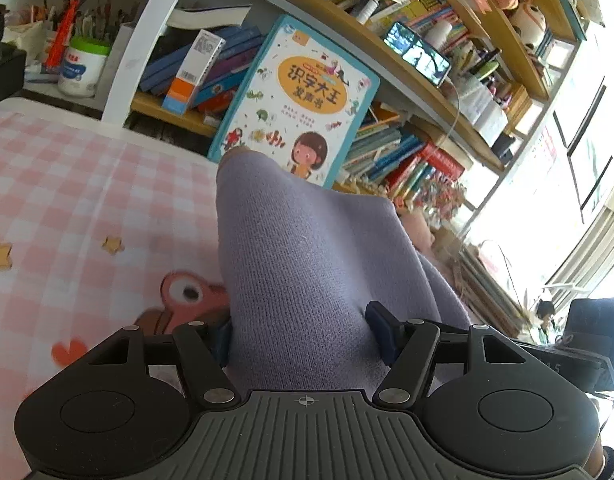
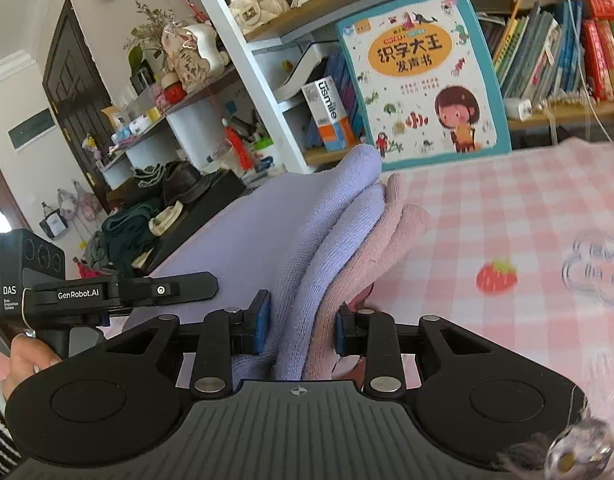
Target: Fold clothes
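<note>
A lavender knit garment [image 1: 307, 248] fills the middle of the left wrist view, lifted above the pink checked sheet [image 1: 67, 184]. My left gripper [image 1: 303, 336] is shut on its near edge, the blue pads pressing from both sides. In the right wrist view the same lavender garment [image 2: 307, 216] is bunched in thick folds with a pale pink layer [image 2: 387, 232] along its right side. My right gripper [image 2: 303, 324] is shut on these folds. The left gripper's body [image 2: 107, 292] and a hand [image 2: 27, 356] holding it show at the left.
A bookshelf [image 1: 387, 52] packed with books runs behind the bed, with a large teal picture book [image 2: 423, 76] leaning against it. A phone [image 1: 419, 52] stands on a shelf. Dark clothes and shoes [image 2: 147, 208] lie on a black surface at left. The checked sheet [image 2: 527, 220] stretches right.
</note>
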Tool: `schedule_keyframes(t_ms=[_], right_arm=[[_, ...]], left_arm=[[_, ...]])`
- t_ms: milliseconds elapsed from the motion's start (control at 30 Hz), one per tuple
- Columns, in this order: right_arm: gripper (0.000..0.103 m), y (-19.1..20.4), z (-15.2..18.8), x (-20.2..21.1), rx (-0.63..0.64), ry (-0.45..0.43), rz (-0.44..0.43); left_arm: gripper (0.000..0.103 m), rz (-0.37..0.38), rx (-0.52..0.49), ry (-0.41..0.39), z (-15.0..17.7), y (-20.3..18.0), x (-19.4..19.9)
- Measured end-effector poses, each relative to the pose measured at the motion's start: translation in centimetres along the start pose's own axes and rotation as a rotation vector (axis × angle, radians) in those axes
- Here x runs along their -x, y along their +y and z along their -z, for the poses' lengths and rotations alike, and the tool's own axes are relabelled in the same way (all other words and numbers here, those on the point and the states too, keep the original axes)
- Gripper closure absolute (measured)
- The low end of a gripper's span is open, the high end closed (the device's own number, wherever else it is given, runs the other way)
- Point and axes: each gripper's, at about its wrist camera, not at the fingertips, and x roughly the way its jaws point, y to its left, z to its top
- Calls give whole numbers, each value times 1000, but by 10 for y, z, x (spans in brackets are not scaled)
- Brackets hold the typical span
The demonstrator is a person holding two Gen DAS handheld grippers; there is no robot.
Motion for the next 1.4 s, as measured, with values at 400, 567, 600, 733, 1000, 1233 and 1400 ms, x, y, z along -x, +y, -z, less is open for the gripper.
schedule_keyframes(t_ms=[400, 567, 600, 733, 1000, 1233, 1400], right_arm=[[75, -32, -50, -49, 37, 5, 38], [75, -52, -64, -71, 20, 7, 40], [75, -56, -67, -76, 16, 7, 40], [75, -73, -77, -93, 2, 8, 39], [75, -97, -83, -118, -17, 16, 22], [75, -113, -86, -136, -35, 30, 13], [75, -123, -86, -146, -57, 42, 10]], left_arm=[[37, -11, -14, -11, -47, 17, -55], [37, -17, 5, -14, -59, 27, -79], [37, -18, 10, -16, -62, 30, -84], [37, -27, 15, -20, -70, 37, -102], [37, -44, 37, -14, -77, 52, -129], [37, -42, 56, -2, -79, 63, -144], [37, -44, 69, 5, -80, 70, -153]])
